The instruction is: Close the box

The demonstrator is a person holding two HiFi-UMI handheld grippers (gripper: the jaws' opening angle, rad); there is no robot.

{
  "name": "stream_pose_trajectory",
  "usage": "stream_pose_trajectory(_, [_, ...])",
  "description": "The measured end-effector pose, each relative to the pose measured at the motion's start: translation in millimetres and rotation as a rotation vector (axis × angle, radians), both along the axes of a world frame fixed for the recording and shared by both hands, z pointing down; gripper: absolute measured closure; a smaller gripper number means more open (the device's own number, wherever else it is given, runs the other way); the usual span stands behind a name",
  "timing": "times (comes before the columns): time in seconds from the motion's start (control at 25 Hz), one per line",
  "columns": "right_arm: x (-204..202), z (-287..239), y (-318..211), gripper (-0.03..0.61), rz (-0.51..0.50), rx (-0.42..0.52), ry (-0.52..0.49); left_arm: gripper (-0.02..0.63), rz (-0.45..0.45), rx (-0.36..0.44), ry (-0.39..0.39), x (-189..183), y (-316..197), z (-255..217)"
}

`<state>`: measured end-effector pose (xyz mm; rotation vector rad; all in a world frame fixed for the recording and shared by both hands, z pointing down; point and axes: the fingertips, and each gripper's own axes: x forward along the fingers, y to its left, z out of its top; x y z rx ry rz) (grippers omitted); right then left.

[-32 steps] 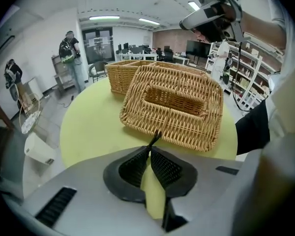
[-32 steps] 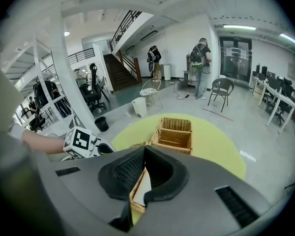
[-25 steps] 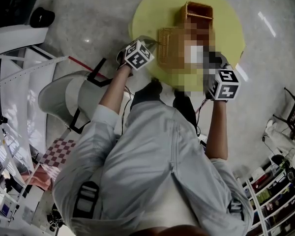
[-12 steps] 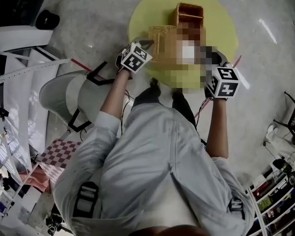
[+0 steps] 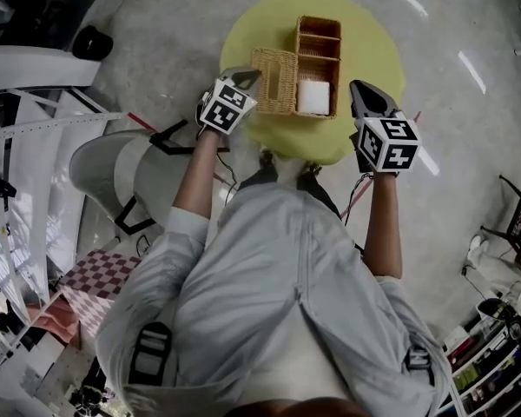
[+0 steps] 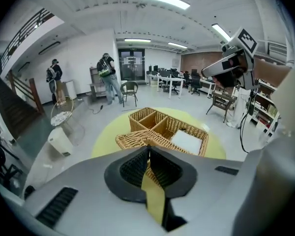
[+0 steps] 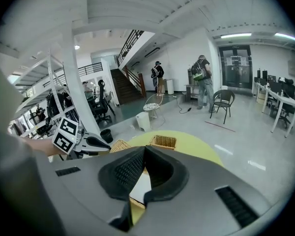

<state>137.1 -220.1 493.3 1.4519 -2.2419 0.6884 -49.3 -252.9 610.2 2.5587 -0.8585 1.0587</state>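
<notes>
wicker box open, lid folded out to its left

the wicker box (image 5: 317, 50) stands near the middle of the round yellow table (image 5: 365, 50). its lid (image 5: 273, 81) is thrown back and lies outward on the person's left side of the box. a white block (image 5: 314, 96) fills the nearest compartment and the others look empty.

the left gripper (image 5: 247, 76) sits at the outer edge of the lid. its jaws are drawn together with the tips meeting. its own view shows wicker through the slit below the tips, but no strand is plainly caught between the pads. the right gripper (image 5: 363, 94) hangs off the right side of the box, apart from it, jaws likewise together and holding nothing.

assessment: closing has not begun. to do it well, the left tips should get under the lid's free edge, or pinch it, and swing it up and over along the hinge line rather than push sideways. the box is light and would likely slide. the right gripper could brace the far wall of the box. the white block appears to sit below the rim, so it should not foul the lid.
</notes>
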Motion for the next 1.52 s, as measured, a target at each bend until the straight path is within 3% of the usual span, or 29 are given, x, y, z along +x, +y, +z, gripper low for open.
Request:
stream_pose_trajectory(0.28, [10.8,-13.9,10.6,0.555,-0.011,0.023,-0.007,0.569,-0.040,0.009,0.143,28.5,4.0,-46.6])
stream_pose_trajectory(0.52, [26.0,-15.8,26.1,0.555,0.001,0.032,-0.019,0.569,-0.021,0.016,0.224,67.0,16.1,-70.2])
stream_pose_trajectory(0.84, [47.7,-16.2,36.3,0.555,0.044,0.040,-0.055,0.569,0.090,0.014,0.214,130.5,27.3,-67.7])
stream_pose_trajectory(1.16, [83.4,-11.4,43.8,0.555,0.108,0.017,-0.047,0.569,0.162,-0.046,0.206,181.5,31.5,-47.9])
stream_pose_trajectory(1.52, [108.5,2.3,41.2,0.555,0.141,-0.020,-0.045,0.569,0.251,-0.122,0.139,220.4,31.2,-3.7])
